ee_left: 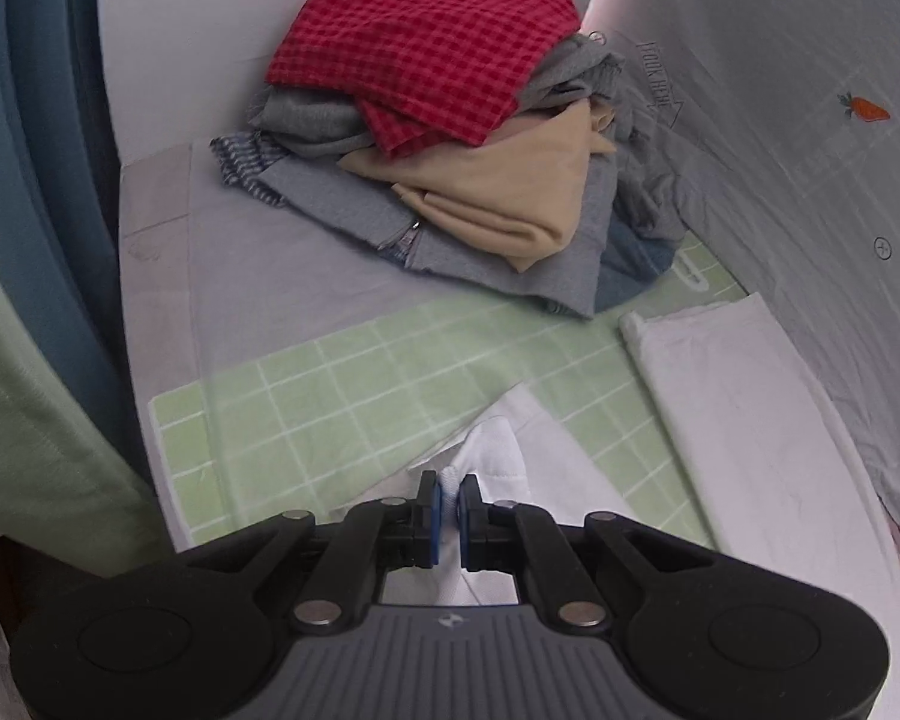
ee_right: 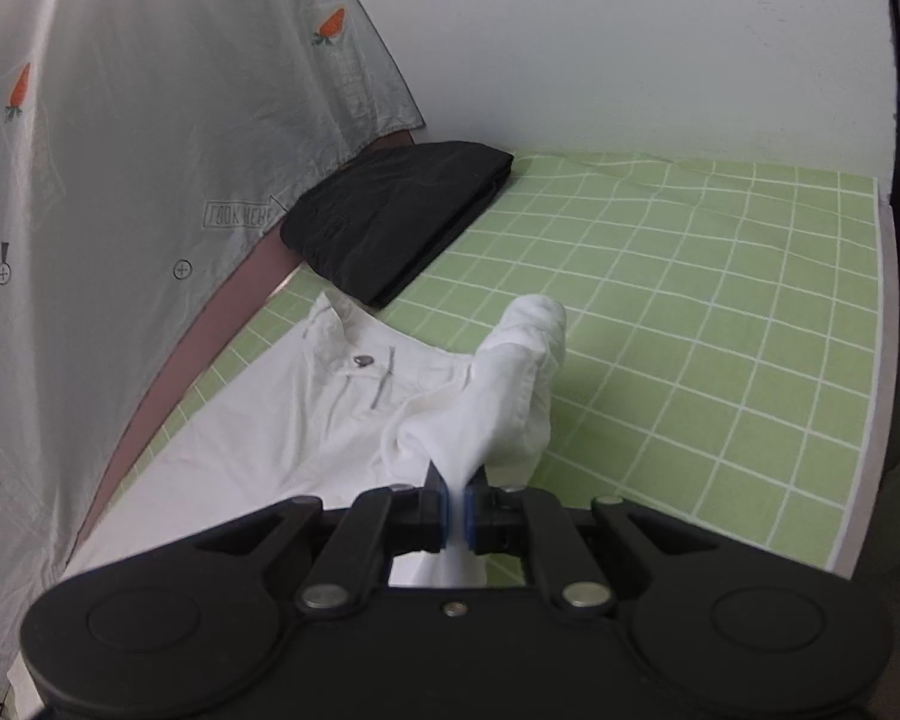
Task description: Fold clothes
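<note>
Left gripper [ee_left: 449, 492] clamped on white cotton trousers [ee_left: 744, 414]; right gripper [ee_right: 461, 495] pinching bunched fabric of same garment [ee_right: 306, 414]. Trousers lie on green checked sheet [ee_right: 690, 312]. Folded black garment [ee_right: 390, 216] far left; unfolded clothes heap [ee_left: 450, 138] far.

Mirrored "LOOK HERE" in an arrow-shaped outline on the grey carrot-print sheet [ee_right: 150, 138], same mirrored lettering on that sheet [ee_left: 810, 138] behind the clothes pile, no other readable text
</note>
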Demonstrator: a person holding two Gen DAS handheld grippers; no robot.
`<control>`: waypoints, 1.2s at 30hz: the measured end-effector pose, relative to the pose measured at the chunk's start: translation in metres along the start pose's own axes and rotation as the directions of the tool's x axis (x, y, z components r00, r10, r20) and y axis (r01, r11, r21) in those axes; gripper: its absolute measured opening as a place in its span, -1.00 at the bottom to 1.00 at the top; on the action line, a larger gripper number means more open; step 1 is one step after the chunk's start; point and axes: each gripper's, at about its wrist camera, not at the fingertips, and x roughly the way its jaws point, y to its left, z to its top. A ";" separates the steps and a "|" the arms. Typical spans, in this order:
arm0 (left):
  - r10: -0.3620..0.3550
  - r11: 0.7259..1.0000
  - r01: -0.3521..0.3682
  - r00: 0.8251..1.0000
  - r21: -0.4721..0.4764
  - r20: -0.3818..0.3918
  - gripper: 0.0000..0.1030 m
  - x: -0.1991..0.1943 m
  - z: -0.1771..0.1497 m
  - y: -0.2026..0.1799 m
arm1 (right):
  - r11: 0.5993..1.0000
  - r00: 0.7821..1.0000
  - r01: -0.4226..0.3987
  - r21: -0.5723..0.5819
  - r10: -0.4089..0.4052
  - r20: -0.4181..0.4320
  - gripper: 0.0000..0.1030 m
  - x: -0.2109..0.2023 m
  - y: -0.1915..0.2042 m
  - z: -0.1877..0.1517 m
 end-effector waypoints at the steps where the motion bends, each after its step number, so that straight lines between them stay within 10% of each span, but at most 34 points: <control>1: -0.012 1.000 0.012 1.000 0.011 0.017 -0.87 0.005 0.010 -0.017 | 1.000 1.000 -0.023 0.002 0.023 0.004 -0.89 0.006 0.009 0.006; 9: -0.187 0.979 0.171 0.969 0.110 0.162 -0.85 0.072 0.094 -0.198 | 0.989 0.989 -0.148 0.010 0.148 -0.003 -0.89 0.120 0.117 0.074; 12: -0.282 0.958 0.263 0.937 0.114 0.204 -0.52 0.099 0.126 -0.268 | 0.984 0.983 -0.180 0.016 0.180 0.026 -0.85 0.179 0.165 0.102; 13: -0.279 0.959 0.259 0.937 0.118 0.208 -0.36 0.101 0.130 -0.277 | 0.982 0.982 -0.187 -0.008 0.187 0.018 -0.56 0.196 0.181 0.110; 14: -0.280 0.958 0.256 0.934 0.131 0.223 -0.05 0.101 0.129 -0.281 | 0.983 0.983 -0.182 -0.031 0.182 0.016 -0.05 0.211 0.196 0.117; 17: -0.242 0.962 0.203 0.942 0.182 0.233 0.59 0.108 0.115 -0.275 | 0.981 0.987 -0.136 -0.138 0.146 0.063 0.34 0.210 0.221 0.107; 19: -0.174 0.970 0.140 0.970 0.198 0.170 0.62 0.126 0.091 -0.249 | 0.972 0.990 -0.105 -0.211 0.122 0.066 0.64 0.204 0.223 0.085; 23: -0.039 0.985 0.038 0.999 0.168 0.004 0.62 0.164 0.041 -0.192 | 0.943 1.000 0.005 -0.334 -0.001 0.013 0.67 0.191 0.198 0.028; 28: 0.053 0.988 -0.039 0.995 0.146 -0.089 0.62 0.189 0.000 -0.154 | 0.966 0.991 0.109 -0.234 -0.124 -0.050 0.68 0.168 0.145 -0.012; 36: 0.054 0.984 -0.036 0.994 0.174 -0.099 0.62 0.202 -0.007 -0.175 | 0.997 0.979 0.017 -0.070 -0.031 -0.201 0.74 0.171 0.134 -0.055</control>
